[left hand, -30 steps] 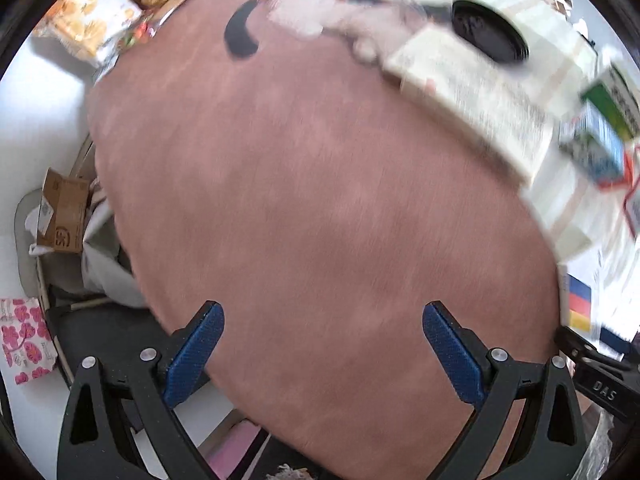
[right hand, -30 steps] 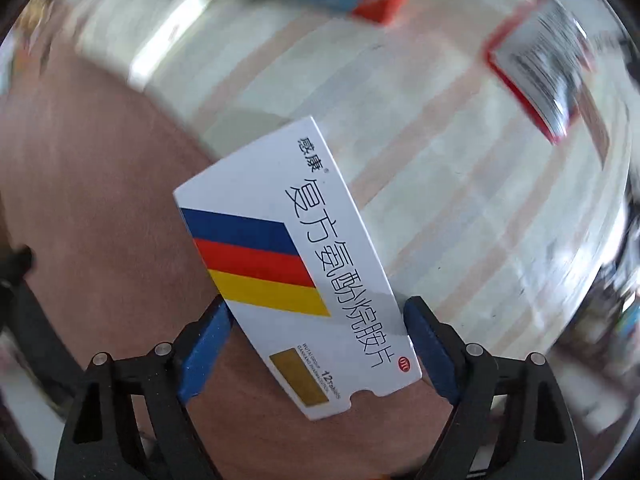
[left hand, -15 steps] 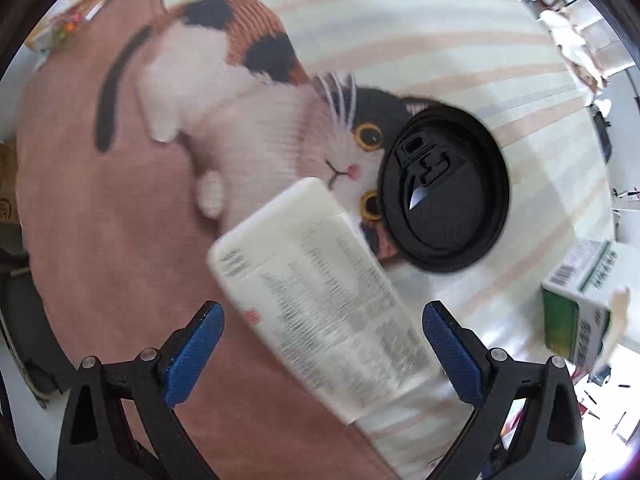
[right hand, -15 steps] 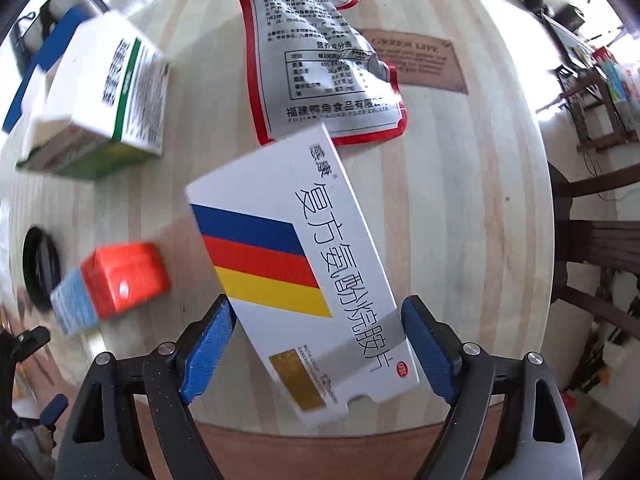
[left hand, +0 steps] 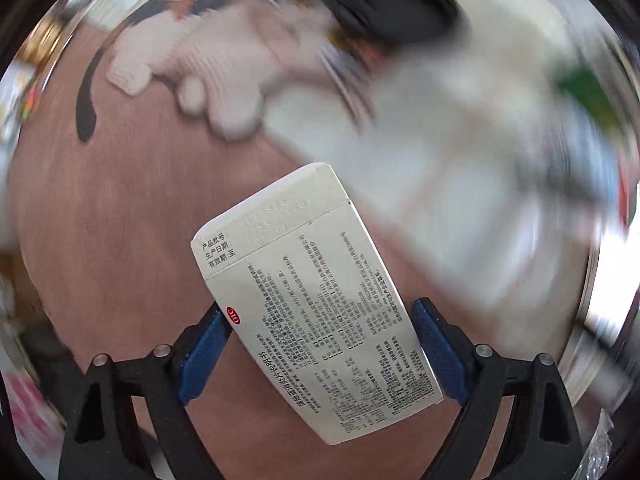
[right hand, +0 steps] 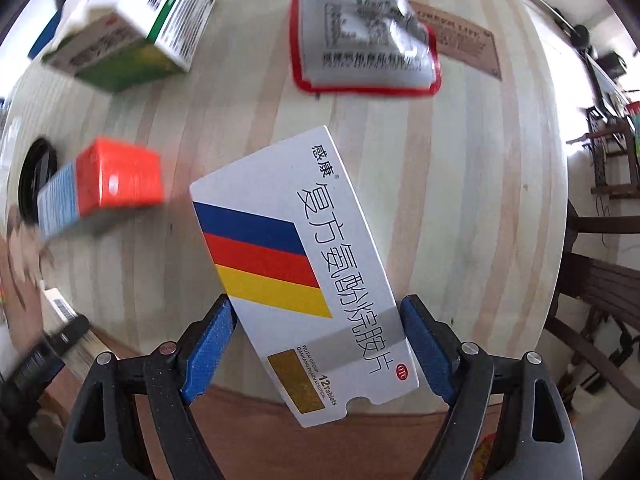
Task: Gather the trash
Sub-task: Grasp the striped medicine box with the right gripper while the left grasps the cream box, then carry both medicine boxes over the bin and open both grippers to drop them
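Left gripper (left hand: 318,350) has a flat grey-white medicine box covered in small black print (left hand: 316,300) pinched between its blue pads (left hand: 202,354), jaws pressed against the box's two long edges, the box jutting forward and tilted left above the brown part of the cat-print mat (left hand: 120,220). Beyond it everything smears: a black round lid (left hand: 392,4) at the top, over the cat's face, is about all that reads.

Over on the right, the right gripper (right hand: 316,350) grips a white medicine box with blue, red and yellow stripes (right hand: 304,272), jaws closed on its sides, held above the pale striped wooden tabletop (right hand: 460,184). On that table lie an orange and blue small carton (right hand: 100,192) to the left, a green and white carton (right hand: 132,20) further up, and a silver snack pouch with red edging (right hand: 364,28) at the top.
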Demonstrator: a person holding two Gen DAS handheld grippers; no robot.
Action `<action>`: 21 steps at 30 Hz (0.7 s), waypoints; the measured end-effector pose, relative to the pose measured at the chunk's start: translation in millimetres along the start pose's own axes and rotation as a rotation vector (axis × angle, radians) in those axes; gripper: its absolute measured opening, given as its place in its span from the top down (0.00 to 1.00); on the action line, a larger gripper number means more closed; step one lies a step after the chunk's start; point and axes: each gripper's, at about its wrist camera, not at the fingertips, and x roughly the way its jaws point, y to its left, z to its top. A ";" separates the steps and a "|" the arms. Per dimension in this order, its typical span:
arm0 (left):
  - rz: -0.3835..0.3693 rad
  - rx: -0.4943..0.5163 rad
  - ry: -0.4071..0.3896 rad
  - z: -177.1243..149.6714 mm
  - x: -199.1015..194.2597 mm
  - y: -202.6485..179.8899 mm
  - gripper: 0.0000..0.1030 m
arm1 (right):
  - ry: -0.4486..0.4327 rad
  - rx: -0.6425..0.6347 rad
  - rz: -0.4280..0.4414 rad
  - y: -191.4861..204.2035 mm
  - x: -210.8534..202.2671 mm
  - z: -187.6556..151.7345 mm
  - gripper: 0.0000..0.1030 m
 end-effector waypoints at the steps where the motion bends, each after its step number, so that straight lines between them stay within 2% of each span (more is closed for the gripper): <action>1: 0.006 0.034 0.015 -14.3 2.1 -1.8 0.13 | 0.016 -0.012 0.001 -0.1 2.0 -5.9 0.18; 4: -0.033 0.017 0.083 -48.1 12.2 5.3 0.11 | 0.072 -0.081 -0.023 -2.2 4.7 -18.8 0.17; 8: -0.075 -0.087 0.075 -58.3 12.8 20.2 0.11 | 0.134 -0.161 -0.019 9.0 10.9 -26.2 0.11; 11: -0.108 -0.170 0.105 -65.1 15.4 26.7 0.11 | 0.110 -0.211 -0.052 20.5 12.6 -34.9 0.11; 14: -0.119 -0.242 0.064 -83.1 16.3 46.9 0.14 | 0.081 -0.217 -0.064 26.0 18.1 -49.2 0.12; 16: -0.099 -0.250 0.043 -92.2 14.1 55.6 0.20 | 0.049 -0.208 -0.070 30.4 27.0 -76.0 0.13; 17: -0.091 -0.239 0.023 -95.7 11.3 55.3 0.27 | 0.030 -0.208 -0.072 32.5 26.2 -79.3 0.13; 21: -0.089 -0.176 -0.011 -104.4 4.3 43.9 0.28 | -0.018 -0.265 -0.079 25.0 21.5 -103.9 0.26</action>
